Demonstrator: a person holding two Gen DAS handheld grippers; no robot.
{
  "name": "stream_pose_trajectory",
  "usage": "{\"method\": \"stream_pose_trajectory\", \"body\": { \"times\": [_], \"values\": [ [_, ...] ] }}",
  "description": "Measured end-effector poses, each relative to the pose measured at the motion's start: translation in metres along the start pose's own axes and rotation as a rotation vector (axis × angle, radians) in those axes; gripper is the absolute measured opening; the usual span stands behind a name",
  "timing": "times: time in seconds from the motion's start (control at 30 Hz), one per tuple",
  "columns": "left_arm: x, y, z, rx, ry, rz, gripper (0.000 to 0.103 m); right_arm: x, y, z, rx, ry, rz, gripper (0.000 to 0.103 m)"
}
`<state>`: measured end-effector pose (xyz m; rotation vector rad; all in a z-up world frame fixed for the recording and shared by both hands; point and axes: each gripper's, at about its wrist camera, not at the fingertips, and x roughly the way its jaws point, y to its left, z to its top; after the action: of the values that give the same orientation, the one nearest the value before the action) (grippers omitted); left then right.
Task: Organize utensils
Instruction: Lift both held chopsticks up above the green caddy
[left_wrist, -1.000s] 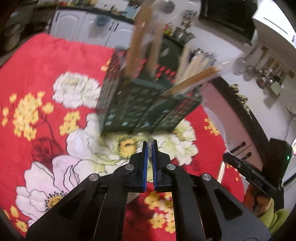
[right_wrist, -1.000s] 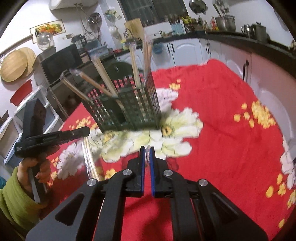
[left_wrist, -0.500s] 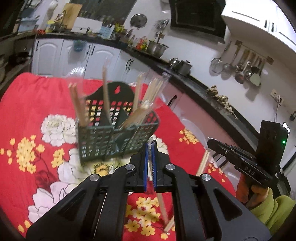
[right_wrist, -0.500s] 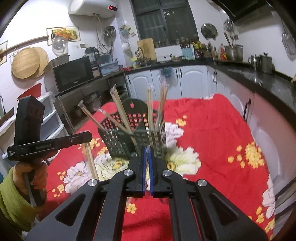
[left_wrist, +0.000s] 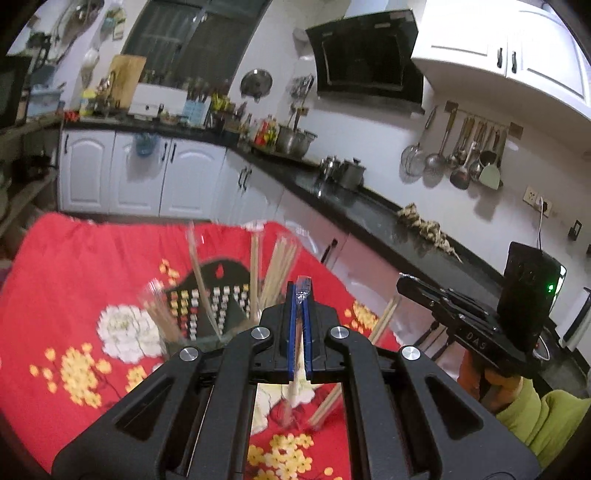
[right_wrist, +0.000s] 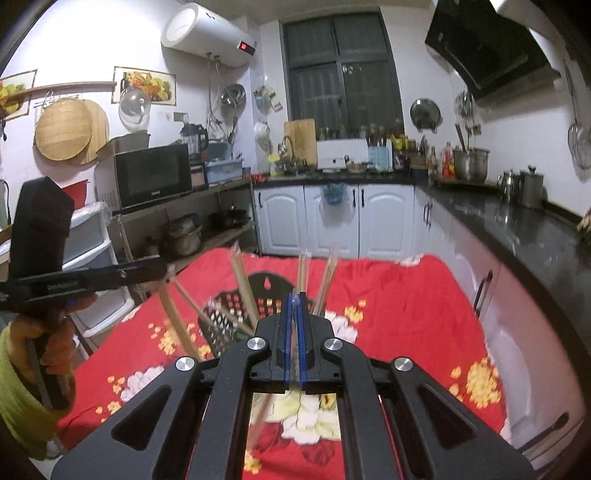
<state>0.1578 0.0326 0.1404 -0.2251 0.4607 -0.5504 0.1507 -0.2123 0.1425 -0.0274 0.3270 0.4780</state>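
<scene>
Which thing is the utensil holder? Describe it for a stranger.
Start at the red floral cloth. Near its middle stands a dark perforated plastic holder. It alone has chopsticks standing in it and a rounded back with a hanging hole.

Light level: indoor, moderate; white walls bright, window (right_wrist: 341, 70) dark.
Source: not in view; light falls from above.
Glare: soft sheen on the black counter (left_wrist: 373, 218) and on the water heater (right_wrist: 207, 35), upper left of the right wrist view.
Shadows: faint, behind the hanging ladles (left_wrist: 461, 155).
Blur: chopsticks (right_wrist: 242, 284) and the dark basket (left_wrist: 207, 295) smeared at frame centre; red cloth (right_wrist: 402, 295) soft.
Sharpness: gripper frames at bottom crisp.
Distortion: strong fisheye; cabinets (left_wrist: 506, 48) bow, corners black.
</scene>
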Motion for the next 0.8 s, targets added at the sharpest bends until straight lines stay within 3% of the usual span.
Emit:
{"method": "stream_pose_trajectory", "body": {
  "times": [0.43, 0.8],
  "values": [
    [-0.046, -0.004, 0.062, 0.053, -0.181, 0.059, 0.001, -0.003, 0.006, 0.056, -0.038, -0.148, 0.005, 0.003],
    [-0.036, -0.003, 0.092, 0.056, -0.230, 0.092, 0.001, 0.009, 0.027, 0.092, -0.107, -0.211, 0.051, 0.003]
  ]
}}
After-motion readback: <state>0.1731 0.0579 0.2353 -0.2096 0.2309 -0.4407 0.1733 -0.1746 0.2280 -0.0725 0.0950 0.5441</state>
